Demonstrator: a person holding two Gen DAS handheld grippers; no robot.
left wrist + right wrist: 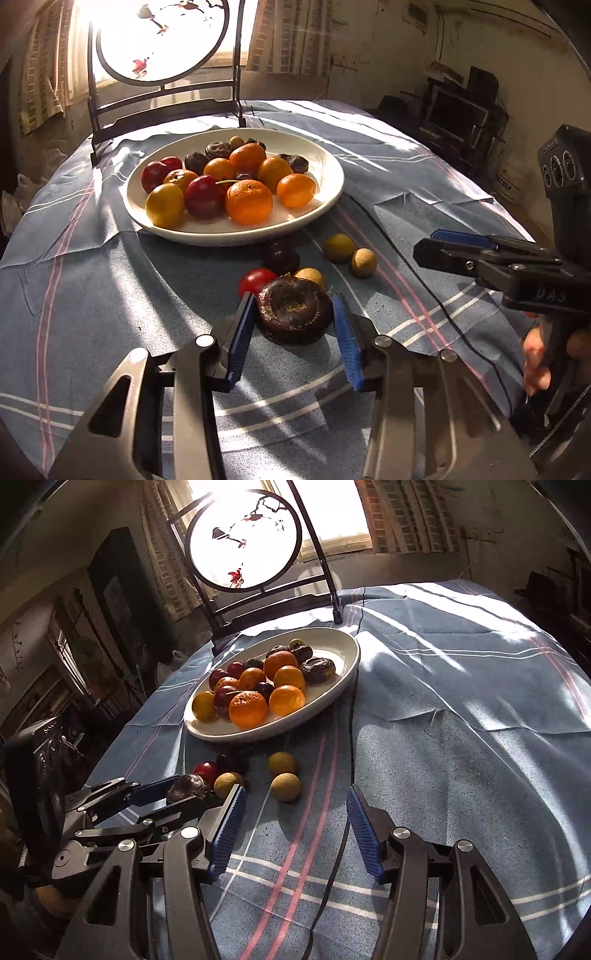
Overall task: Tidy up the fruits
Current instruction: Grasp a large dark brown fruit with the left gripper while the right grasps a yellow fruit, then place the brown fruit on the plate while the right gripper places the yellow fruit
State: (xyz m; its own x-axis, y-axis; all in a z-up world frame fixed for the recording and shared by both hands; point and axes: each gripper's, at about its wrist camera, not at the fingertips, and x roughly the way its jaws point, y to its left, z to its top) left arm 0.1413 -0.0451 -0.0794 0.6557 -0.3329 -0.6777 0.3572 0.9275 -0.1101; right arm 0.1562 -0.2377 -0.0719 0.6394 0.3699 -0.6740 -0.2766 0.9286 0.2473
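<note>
A: Left wrist view shows the left gripper (295, 306) with its jaws narrow around a dark wrinkled fruit (294, 311) on the blue cloth (92, 295). I cannot tell if the pads press it.

B: Right wrist view shows the right gripper (295, 805) half wide, holding nothing. 2 small tan fruits (285, 786) lie just ahead.

A: The white plate (325, 162) of fruit sits toward the table's far edge.

B: The cloth's right side is bare.
</note>
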